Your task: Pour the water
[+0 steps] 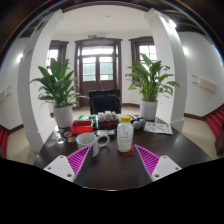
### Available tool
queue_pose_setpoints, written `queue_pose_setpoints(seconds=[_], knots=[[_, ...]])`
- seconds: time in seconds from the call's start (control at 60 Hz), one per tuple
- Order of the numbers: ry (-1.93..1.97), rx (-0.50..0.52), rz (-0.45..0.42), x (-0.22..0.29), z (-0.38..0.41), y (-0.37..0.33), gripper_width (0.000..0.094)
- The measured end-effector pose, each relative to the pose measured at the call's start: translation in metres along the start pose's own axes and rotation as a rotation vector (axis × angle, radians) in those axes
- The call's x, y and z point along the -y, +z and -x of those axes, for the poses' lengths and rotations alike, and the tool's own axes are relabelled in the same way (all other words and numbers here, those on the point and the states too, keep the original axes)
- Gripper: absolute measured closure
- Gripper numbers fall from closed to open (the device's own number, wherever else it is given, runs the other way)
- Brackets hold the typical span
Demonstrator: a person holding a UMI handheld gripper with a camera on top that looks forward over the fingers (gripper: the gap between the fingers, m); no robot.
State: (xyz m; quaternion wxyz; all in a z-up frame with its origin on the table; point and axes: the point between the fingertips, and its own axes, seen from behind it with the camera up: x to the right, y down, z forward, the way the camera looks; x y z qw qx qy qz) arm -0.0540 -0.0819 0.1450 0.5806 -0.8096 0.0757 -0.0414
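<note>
You see a dark, glossy table (115, 172), a clear plastic bottle (125, 136) and a smooth pink cup (84, 141).

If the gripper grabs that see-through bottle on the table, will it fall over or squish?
The bottle stands upright and looks taller than wide, so a push near its top could tip it. It looks like clear thin plastic, so it may dent under a hard squeeze. The gripper is open, short of it.

1. The clutter (108, 122) at the desk's (110, 168) far edge was too small for me to identify.
2. I couldn't read the bottle's (125, 137) label.
3. My gripper's finger bases were cut off.
</note>
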Motion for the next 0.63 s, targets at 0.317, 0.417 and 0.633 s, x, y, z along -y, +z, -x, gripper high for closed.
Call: queue_pose_setpoints(seconds=[0.317, 0.417, 0.633], knots=[[-0.039, 0.105, -0.073, 0.045, 0.042, -0.071, 0.0114], [-0.042, 0.124, -0.093, 0.054, 0.049, -0.082, 0.0115], [-0.058, 0.122, -0.091, 0.051, 0.052, -0.088, 0.0113]])
